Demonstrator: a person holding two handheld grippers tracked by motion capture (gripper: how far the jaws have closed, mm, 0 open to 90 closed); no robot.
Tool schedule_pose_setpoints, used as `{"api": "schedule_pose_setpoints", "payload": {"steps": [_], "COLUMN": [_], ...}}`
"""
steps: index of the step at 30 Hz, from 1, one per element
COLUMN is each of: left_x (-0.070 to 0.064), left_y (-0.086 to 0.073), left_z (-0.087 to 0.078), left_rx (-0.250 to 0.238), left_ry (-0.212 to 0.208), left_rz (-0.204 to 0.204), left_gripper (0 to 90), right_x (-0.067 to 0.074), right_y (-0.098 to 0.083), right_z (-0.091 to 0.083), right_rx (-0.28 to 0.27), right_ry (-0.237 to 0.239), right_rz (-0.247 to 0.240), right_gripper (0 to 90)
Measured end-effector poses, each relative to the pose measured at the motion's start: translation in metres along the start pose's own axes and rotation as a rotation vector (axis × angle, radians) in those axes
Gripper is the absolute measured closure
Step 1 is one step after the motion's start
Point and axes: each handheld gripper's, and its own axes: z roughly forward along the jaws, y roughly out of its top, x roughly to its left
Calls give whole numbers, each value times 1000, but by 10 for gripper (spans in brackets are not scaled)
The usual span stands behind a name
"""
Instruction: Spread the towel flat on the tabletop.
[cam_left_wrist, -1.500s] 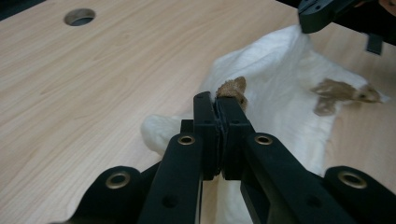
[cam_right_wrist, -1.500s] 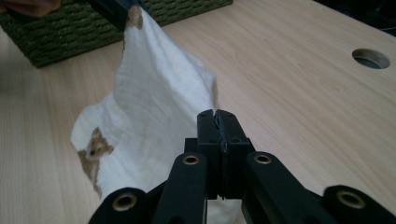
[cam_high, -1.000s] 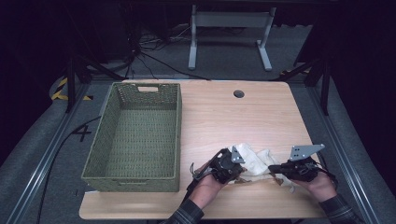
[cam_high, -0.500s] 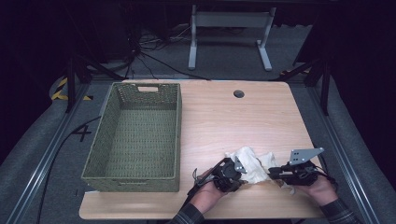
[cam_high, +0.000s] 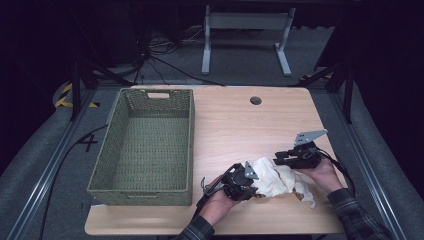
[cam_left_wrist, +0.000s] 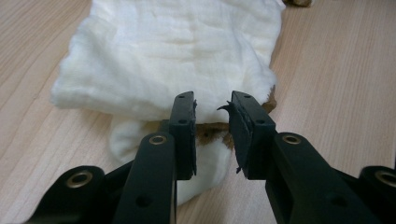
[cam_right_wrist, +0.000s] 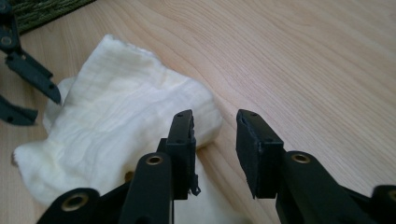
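By the table's (cam_high: 235, 125) near edge, toward its right corner, lies a folded, fluffy white cloth (cam_high: 277, 179) with a brown underside. The left gripper (cam_left_wrist: 212, 105) and right gripper (cam_right_wrist: 215, 122) have just been opening, jaws apart and empty. To finish the release well, back both off without snagging the nap. Beyond stands a green woven basket (cam_high: 150, 97).

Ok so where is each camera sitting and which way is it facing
High view: above the table's near edge, looking forward and down at the basket, cloth and both forearms.
Left gripper view: rides the left hand-held gripper, facing the cloth.
Right gripper view: rides the right hand-held gripper, at the cloth's edge.
All share the cloth.
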Motion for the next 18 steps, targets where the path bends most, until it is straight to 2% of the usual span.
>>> {"api": "schedule_pose_setpoints", "payload": {"steps": [2, 6, 7, 9, 10, 11, 13, 15, 18], "left_x": [0, 2, 2, 3, 2, 2, 2, 2, 2], "left_y": [0, -1, -1, -2, -2, -2, -3, -3, -4], "left_z": [4, 8, 10, 11, 12, 13, 14, 15, 15], "left_rx": [17, 43, 48, 54, 57, 60, 73, 65, 63], "left_ry": [5, 2, 3, 5, 9, 9, 10, 12, 15], "left_rz": [8, 8, 7, 11, 11, 11, 14, 10, 7], "left_gripper": [715, 716, 716, 716, 716, 717, 718, 720, 725], "right_x": [-3, -5, -5, -2, -2, 1, 1, 1, 2], "right_y": [0, 2, 4, 7, 7, 7, 8, 9, 14], "right_z": [8, 20, 24, 35, 35, 37, 35, 32, 12], "right_rx": [11, 39, 44, 86, 86, 93, 96, 89, 27], "right_ry": [29, 48, 54, 62, 62, 65, 58, 49, 20], "right_rz": [12, 8, 1, -27, -27, -43, -53, -56, -61], "right_gripper": [649, 654, 672, 771, 771, 841, 855, 857, 864]}}
